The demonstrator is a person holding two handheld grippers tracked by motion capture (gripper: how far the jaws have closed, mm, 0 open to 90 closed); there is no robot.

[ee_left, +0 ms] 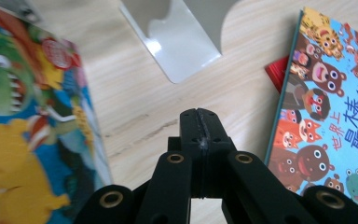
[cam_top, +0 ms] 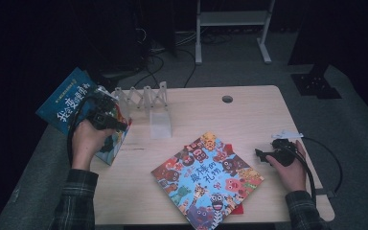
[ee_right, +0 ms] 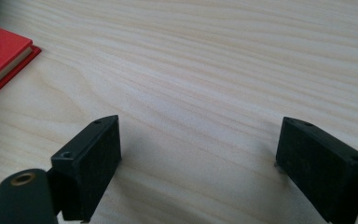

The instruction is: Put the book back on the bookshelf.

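Resting on the right part of the wooden table (cam_top: 249, 115), the right gripper (cam_top: 263, 155) sat in the person's right hand (cam_top: 292, 167), pointed leftward toward the colourful animal-cover book (cam_top: 208, 177). Its jaws stood spread wide in the right gripper view, bare wood between them, nothing pinched. A red book (ee_right: 0, 58) edge showed at the far left of that view; in the high view a red corner poked out under the animal-cover book, which lay flat near the table's front edge, turned diagonal.

Left gripper (cam_top: 106, 120) was in the left hand (cam_top: 86, 141) at the table's left side. Its jaws were pressed together, pads meeting with nothing between them, seen clearly in the left gripper view. Just beside it on its left stood a colourful picture book (ee_left: 32, 121), tilted, lower edge on the table; could not tell if the gripper body touched it. A blue book (cam_top: 67, 100) leaned behind it, sticking past the table's left edge.

White folding book rack (cam_top: 146, 98) stood at the table's back left, its flat base plate (ee_left: 177, 42) reaching forward, between the two colourful books. A small white item (cam_top: 287, 134) lay just behind the right hand, too small to tell what.
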